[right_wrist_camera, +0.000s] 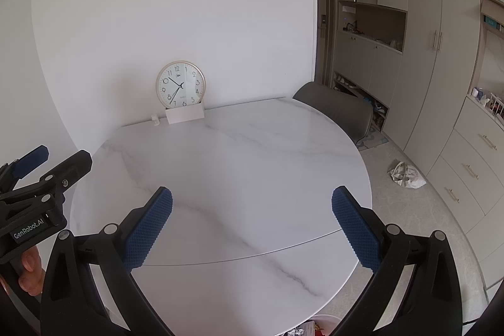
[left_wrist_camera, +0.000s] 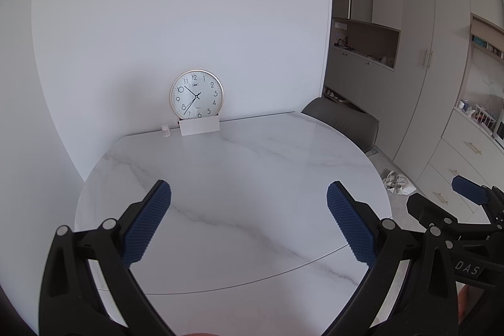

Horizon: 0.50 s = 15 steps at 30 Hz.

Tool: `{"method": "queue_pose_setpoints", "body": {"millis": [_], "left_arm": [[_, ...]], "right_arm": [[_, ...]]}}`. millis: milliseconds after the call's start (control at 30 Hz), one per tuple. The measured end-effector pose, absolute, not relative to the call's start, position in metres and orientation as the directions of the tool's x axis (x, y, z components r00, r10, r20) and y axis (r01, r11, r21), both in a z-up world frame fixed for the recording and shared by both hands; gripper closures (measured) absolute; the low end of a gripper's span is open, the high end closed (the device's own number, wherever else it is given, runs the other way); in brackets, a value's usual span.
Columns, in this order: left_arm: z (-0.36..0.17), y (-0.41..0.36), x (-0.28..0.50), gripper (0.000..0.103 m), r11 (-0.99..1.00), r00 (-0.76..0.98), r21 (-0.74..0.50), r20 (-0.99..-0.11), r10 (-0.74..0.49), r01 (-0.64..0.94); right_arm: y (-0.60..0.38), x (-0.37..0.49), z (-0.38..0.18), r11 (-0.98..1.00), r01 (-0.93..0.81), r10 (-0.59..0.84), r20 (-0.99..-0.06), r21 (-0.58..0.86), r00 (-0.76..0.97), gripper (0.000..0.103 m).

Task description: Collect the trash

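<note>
Both my hand-held grippers, left (left_wrist_camera: 249, 222) and right (right_wrist_camera: 252, 225), were spread empty above the worktop (right_wrist_camera: 252, 153). The crumpled plastic bag (right_wrist_camera: 406, 175) lay on the floor; probably light, limp, best pinched at a raised fold.

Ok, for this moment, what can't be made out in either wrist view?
- Small white bottle beside the clock: too small in both views to read its label.
- Container at the bottom edge, right wrist view: cut off by the frame and the right tool; contents unclear.
- Crumpled bag on the floor: contents too small to tell.
- Open cabinet niche: items blurred.
- Left tool: open, nothing between its fingers.
</note>
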<state>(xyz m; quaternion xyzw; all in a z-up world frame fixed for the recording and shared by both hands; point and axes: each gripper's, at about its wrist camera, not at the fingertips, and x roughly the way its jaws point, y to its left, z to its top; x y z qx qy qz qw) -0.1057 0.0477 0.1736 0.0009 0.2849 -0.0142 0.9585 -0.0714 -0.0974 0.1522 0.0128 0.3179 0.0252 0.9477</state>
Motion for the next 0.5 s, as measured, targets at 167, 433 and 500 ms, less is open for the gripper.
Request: {"method": "queue_pose_setpoints", "body": {"millis": [167, 433, 500], "left_arm": [[0.1736, 0.0481, -0.1056, 0.008, 1.0, 0.837, -0.004, -0.547, -0.024, 0.026], [0.1736, 0.0494, -0.106, 0.008, 1.0, 0.837, -0.003, -0.547, -0.02, 0.022], [0.1733, 0.0493, -0.1056, 0.008, 1.0, 0.837, -0.002, -0.546, -0.019, 0.022]], "right_arm": [[-0.0972, -0.0707, 0.1513, 0.998, -0.041, 0.057, -0.602, 0.04, 0.796, 0.002], [-0.0971, -0.0702, 0.151, 0.998, -0.044, 0.06, -0.603, 0.041, 0.796, 0.002], [-0.097, -0.07, 0.151, 0.998, -0.043, 0.059, -0.603, 0.041, 0.795, 0.002]]}}
